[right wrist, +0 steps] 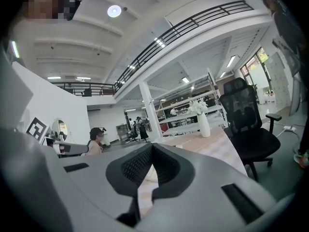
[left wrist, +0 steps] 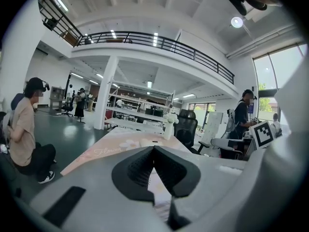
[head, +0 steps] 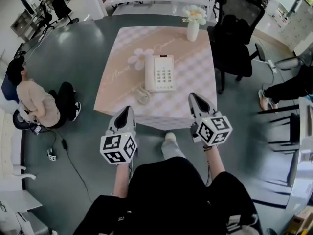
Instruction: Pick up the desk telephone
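A cream desk telephone [head: 160, 73] with its handset on the left and a coiled cord [head: 143, 96] lies in the middle of a small table under a pink checked cloth [head: 195, 67]. My left gripper [head: 126, 111] is shut and empty, hovering at the table's near edge, left of the phone. My right gripper [head: 195, 100] is shut and empty too, over the near right edge of the table. Each gripper view shows its jaws closed tip to tip, the left gripper [left wrist: 154, 149] and the right gripper [right wrist: 152, 146] both facing the tabletop; the phone is hidden behind them.
A white vase of flowers [head: 193, 22] stands at the table's far right. A black office chair [head: 235, 38] is right of the table. One person sits on the floor at the left [head: 36, 102]; another person's leg [head: 286, 89] shows at the right. White shelving stands beyond.
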